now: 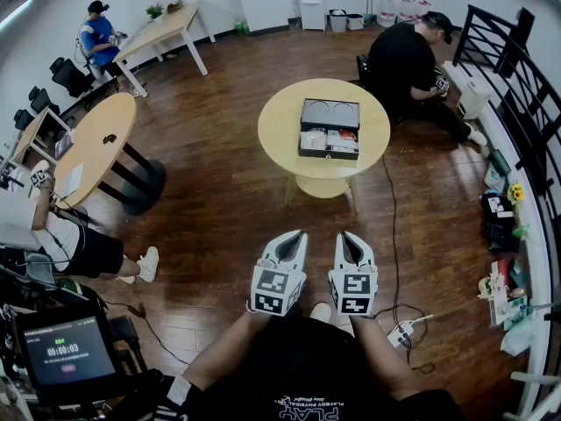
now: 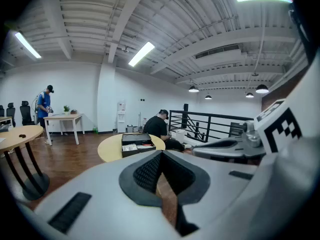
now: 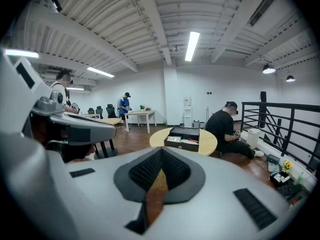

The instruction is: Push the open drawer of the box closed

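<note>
A black box lies on a round yellow table across the room. Its drawer is pulled out toward me, with papers and small items inside. The box also appears in the left gripper view and the right gripper view, far ahead. My left gripper and right gripper hang side by side close to my body, well short of the table. Both point at the table. The jaws of the left gripper and of the right gripper are shut with nothing between them.
A person in black sits on the floor behind the table. Another person sits at my left by a second round table. A cable and power strip lie on the wood floor at right. A black railing runs along the right side.
</note>
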The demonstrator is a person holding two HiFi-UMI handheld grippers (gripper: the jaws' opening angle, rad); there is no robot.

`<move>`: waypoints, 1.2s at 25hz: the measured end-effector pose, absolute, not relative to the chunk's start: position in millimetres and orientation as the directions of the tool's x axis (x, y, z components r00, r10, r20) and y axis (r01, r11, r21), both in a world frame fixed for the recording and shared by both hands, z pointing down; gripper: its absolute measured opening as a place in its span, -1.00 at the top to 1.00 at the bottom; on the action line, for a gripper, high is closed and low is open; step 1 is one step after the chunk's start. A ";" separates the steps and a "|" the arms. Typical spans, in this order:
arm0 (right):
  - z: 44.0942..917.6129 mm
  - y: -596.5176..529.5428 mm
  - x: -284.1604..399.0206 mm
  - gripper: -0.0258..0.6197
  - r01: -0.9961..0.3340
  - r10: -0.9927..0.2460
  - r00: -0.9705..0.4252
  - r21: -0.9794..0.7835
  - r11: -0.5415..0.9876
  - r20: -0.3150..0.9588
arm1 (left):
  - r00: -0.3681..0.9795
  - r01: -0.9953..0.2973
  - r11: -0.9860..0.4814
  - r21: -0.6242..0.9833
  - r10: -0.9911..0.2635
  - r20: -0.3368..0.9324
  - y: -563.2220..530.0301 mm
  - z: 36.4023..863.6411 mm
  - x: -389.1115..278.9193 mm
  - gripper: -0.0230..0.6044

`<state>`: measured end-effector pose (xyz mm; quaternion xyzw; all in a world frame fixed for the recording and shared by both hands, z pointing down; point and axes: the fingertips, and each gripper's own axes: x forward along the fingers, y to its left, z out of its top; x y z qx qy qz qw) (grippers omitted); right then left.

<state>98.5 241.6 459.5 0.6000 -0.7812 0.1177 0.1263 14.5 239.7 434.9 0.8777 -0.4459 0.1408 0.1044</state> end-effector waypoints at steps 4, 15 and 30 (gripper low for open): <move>460.8 233.8 100.8 0.91 -0.968 -0.907 -0.242 -0.024 0.249 0.344 | 0.558 -0.817 -0.574 0.062 -0.758 0.337 231.3 436.0 11.7 0.94; 473.6 143.5 86.6 0.91 -0.972 -0.900 -0.223 -0.021 0.232 0.374 | 0.563 -0.817 -0.566 0.108 -0.746 0.354 137.8 449.0 -9.8 0.94; 497.1 28.6 92.1 0.91 -0.989 -0.886 -0.131 0.007 0.150 0.444 | 0.570 -0.809 -0.580 0.097 -0.731 0.375 9.7 464.7 -28.5 0.94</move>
